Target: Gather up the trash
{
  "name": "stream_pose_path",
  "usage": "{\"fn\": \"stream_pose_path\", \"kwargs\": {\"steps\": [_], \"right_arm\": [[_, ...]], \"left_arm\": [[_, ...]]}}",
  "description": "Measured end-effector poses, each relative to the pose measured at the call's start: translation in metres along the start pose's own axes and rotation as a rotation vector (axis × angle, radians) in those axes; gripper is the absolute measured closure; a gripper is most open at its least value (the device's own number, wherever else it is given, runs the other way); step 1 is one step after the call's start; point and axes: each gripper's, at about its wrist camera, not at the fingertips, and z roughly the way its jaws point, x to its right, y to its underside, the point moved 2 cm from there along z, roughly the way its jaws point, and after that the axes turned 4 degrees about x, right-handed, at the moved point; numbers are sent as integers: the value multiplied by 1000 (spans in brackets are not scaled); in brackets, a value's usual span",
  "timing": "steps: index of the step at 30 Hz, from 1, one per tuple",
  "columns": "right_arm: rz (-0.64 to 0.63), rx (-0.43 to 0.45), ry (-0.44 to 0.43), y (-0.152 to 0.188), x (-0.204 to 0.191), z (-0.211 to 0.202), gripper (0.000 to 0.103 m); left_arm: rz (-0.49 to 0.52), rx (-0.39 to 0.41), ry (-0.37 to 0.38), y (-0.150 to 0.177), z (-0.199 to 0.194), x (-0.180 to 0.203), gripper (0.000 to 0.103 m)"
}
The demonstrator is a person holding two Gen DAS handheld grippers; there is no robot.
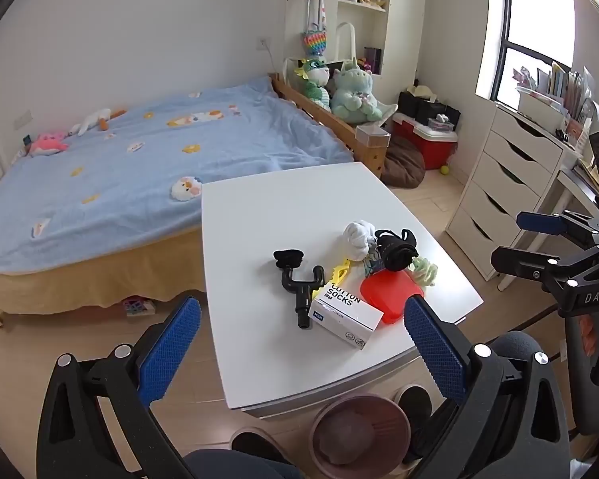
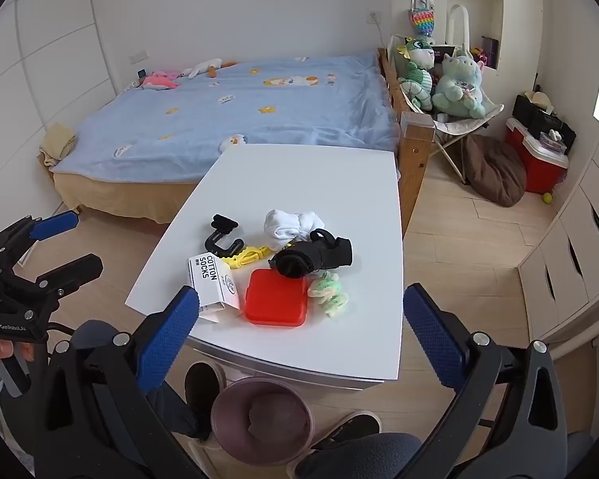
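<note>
Left wrist view: left gripper point(image 1: 301, 339) hung wide open and empty, above the near edge of the white table point(image 1: 259, 215). Right gripper point(image 2: 301, 327) was the same: spread wide, nothing held, over its near edge.

Clutter sat clustered just ahead of both grippers, toward the near table edge:
- cotton socks box point(image 1: 345, 315), closest to the left gripper. Looked like light, stiff cardboard; I'd pinch across the short sides.
- red lid-like plastic piece point(image 2: 276, 297), flat and probably slippery. Low profile, so take it by an edge.
- black pipe fitting point(image 1: 297, 281), rigid; grab the straight stem.
- white sock bundle point(image 2: 293, 225), black strap bundle point(image 2: 311, 259), green fuzzy piece point(image 2: 329, 289): soft, light, compressible, any pinch should work.
- yellow plastic piece point(image 2: 249, 256) was partly buried under the others.

Which ones count as trash I couldn't tell.

Bin point(image 2: 261, 419) sat on the floor below the near table edge, directly beneath the grippers, between the person's shoes. Short drop path.

Room: the far half of the table was bare, the bed point(image 1: 139, 151) touched its far-left side, and drawers point(image 1: 511, 183) stood well off to the right. Items were touching, so pulling one could drag its neighbours.
</note>
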Motion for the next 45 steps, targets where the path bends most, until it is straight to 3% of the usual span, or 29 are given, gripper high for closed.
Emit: {"fn": "stream_pose_path", "kwargs": {"steps": [32, 45], "right_arm": [[12, -2, -19, 4, -2, 12, 3], [18, -42, -16, 5, 5, 20, 3]], "left_arm": [[12, -10, 11, 3, 7, -4, 5], [113, -68, 79, -4, 35, 6, 5]]}}
